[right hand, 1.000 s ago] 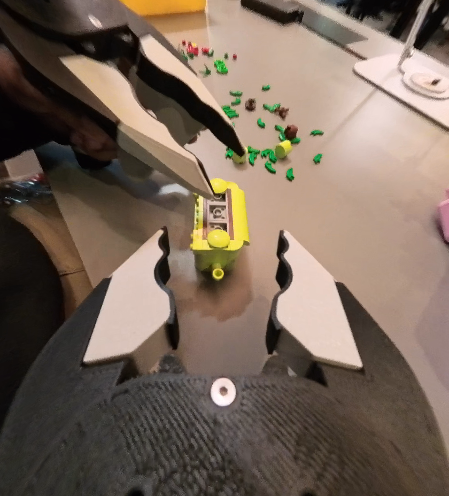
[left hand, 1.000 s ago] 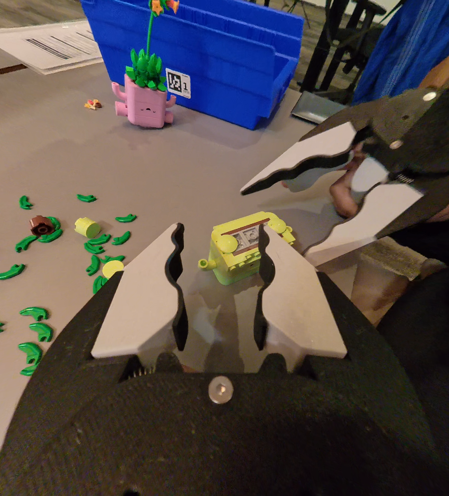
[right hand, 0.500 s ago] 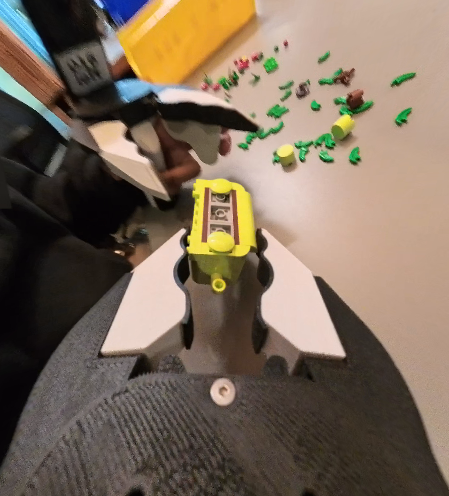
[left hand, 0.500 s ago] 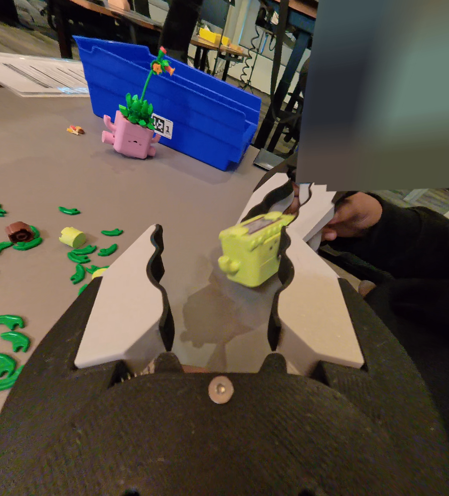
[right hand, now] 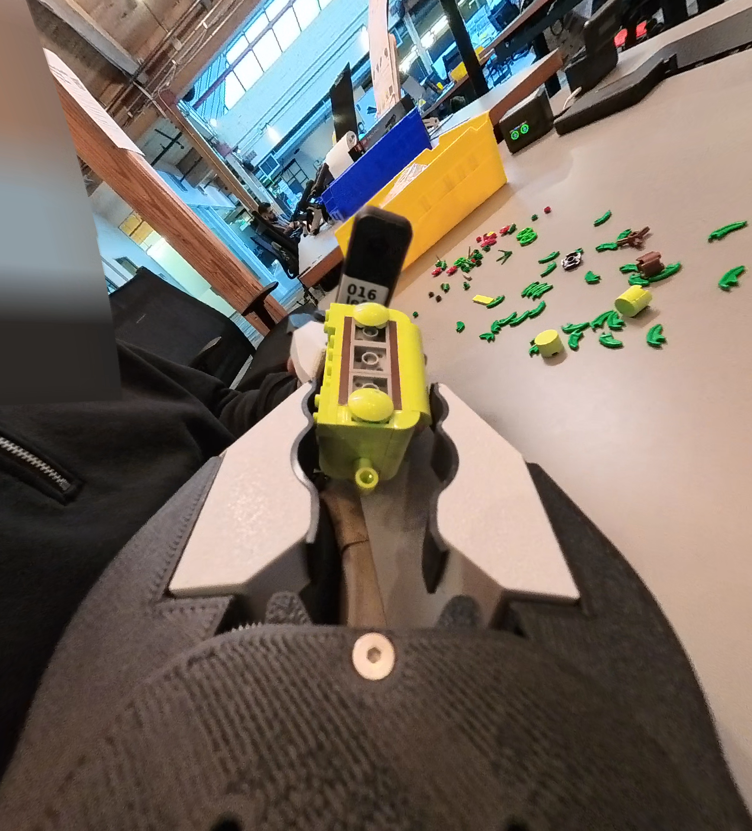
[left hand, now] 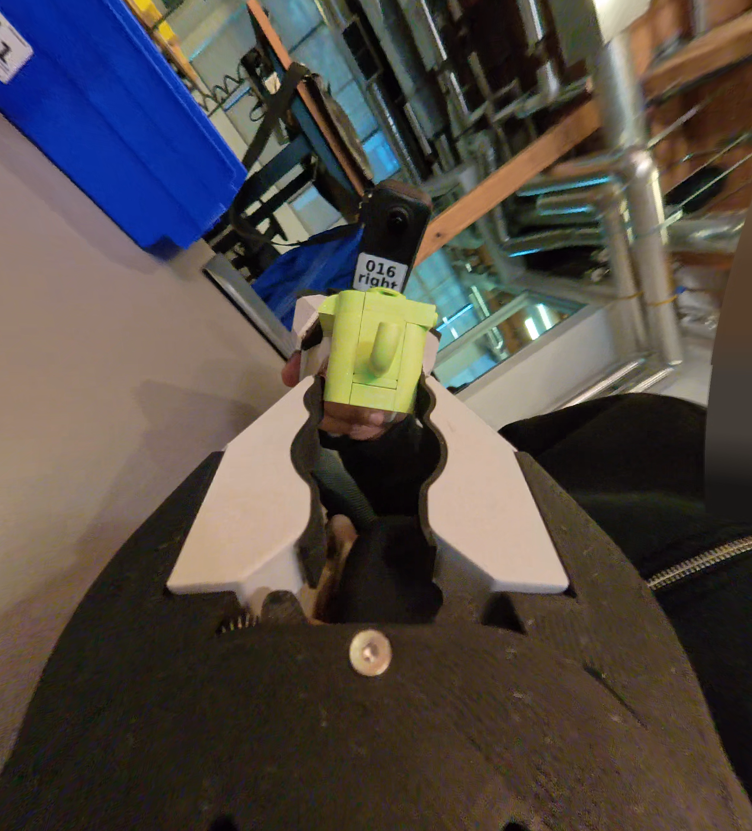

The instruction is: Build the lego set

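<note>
My right hand-held gripper is clamped on the lime-green lego pot, its fingers pressed against both flanks, and I hold the pot in the air above the near edge of the grey tabletop. Half a second ago only this gripper had it, and a second ago the pot stood on the tabletop between fingers spread wide. My left hand-held gripper, which hung spread and empty just beside the pot then, has now closed narrow on the pot's other end, so both grip it from opposite ends. From the right wrist view the pot's top shows two lime domes and grey studs between brown strips.

Out toward the middle of the tabletop lie scattered green leaf pieces, two lime cylinders and a brown piece. A yellow bin stands beyond them toward the far edge, and a blue bin shows in the left wrist view.
</note>
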